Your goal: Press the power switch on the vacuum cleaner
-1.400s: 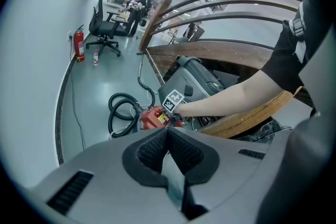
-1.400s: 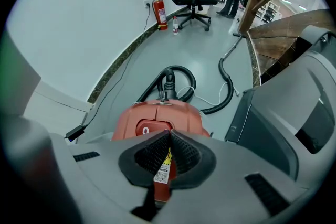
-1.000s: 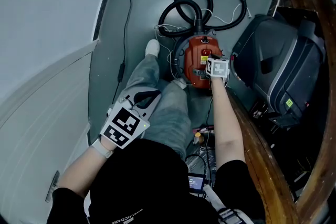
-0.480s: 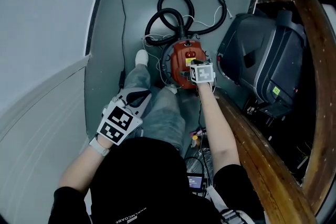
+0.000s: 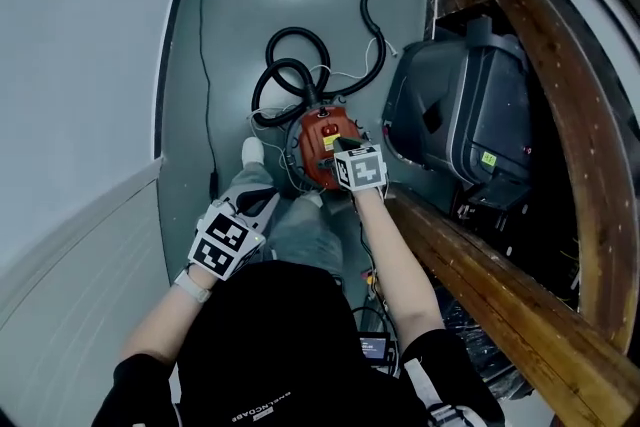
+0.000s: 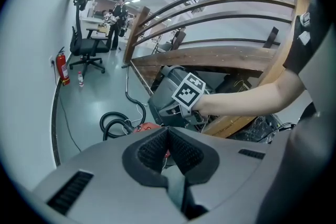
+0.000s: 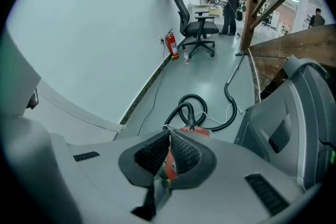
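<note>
Red vacuum cleaner (image 5: 318,137) is sitting on the floor (image 5: 230,35); right tool (image 5: 345,155), jaws pressed together and empty, is hovering at it. Left tool (image 5: 262,205) is idling, closed too. The tip is risking a skid off the rounded shell, missing the switch.

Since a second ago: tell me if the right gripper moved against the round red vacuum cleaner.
No. The right gripper stays at the near right edge of the round red vacuum cleaner; both slid left together, so only the camera moved.
</note>
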Demonstrator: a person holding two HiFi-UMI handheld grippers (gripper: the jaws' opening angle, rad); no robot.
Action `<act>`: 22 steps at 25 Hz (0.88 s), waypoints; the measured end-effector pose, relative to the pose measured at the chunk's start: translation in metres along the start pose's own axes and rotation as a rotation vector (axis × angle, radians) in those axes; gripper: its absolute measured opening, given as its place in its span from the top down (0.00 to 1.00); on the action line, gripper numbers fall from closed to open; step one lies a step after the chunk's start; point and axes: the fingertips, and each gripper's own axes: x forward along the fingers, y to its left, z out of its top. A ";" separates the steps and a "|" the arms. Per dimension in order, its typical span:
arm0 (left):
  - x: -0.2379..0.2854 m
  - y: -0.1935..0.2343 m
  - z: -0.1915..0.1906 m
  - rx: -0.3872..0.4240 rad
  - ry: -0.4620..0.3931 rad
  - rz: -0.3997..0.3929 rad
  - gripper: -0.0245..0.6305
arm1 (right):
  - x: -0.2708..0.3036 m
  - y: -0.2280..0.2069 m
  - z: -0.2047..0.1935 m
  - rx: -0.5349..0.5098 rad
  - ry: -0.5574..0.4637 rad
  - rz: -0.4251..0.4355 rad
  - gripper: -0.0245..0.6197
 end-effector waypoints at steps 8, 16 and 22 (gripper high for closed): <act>-0.010 -0.020 0.035 0.116 -0.005 -0.052 0.94 | -0.093 0.027 0.036 -0.002 -0.173 0.003 0.92; -0.010 -0.055 0.086 0.269 -0.011 -0.132 0.94 | -0.193 0.043 0.061 0.066 -0.372 -0.024 0.92; -0.013 -0.098 0.130 0.373 -0.052 -0.204 0.94 | -0.273 0.051 0.068 0.104 -0.577 -0.051 0.92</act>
